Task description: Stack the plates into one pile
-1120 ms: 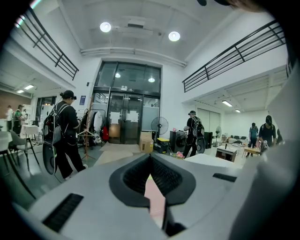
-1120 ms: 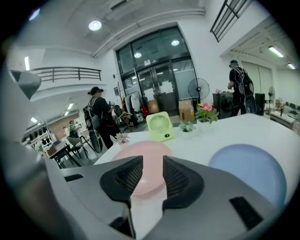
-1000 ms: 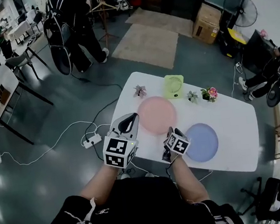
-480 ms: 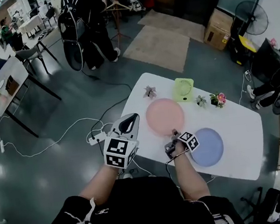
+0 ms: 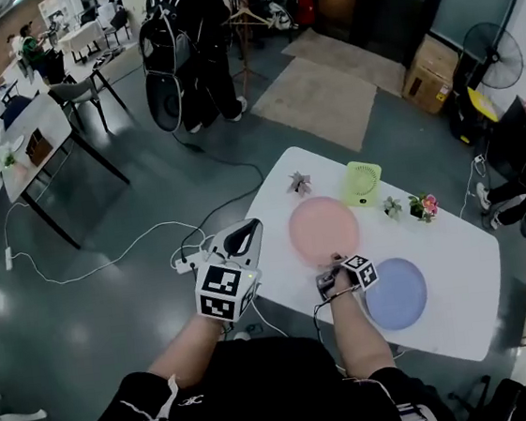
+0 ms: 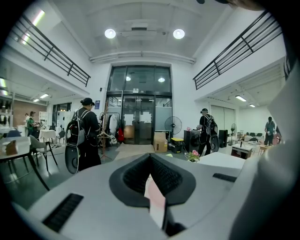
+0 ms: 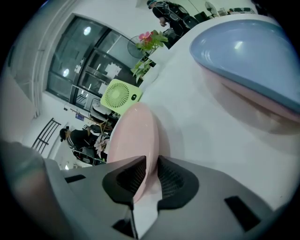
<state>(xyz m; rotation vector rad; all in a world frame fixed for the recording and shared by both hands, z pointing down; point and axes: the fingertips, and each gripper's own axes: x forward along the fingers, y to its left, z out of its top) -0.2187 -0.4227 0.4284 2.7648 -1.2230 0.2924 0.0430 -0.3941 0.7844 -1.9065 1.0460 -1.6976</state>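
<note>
Rolled over and lower than a second ago, the right gripper (image 7: 151,163), jaws just closing, pinches the near rim of the pink plate (image 7: 133,136) on the white table (image 5: 461,253) beside the blue plate (image 5: 397,293); the left gripper (image 6: 150,158) hangs shut.

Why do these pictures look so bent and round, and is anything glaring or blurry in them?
Both gripper views: fisheye circles with black corners. Left gripper view: the ceiling lights flare white. Right gripper view: tilted; the pink plate blurs at its near rim, and the blue plate carries a small highlight. Head view: sharp and evenly lit, with room lines splayed outward.
</note>
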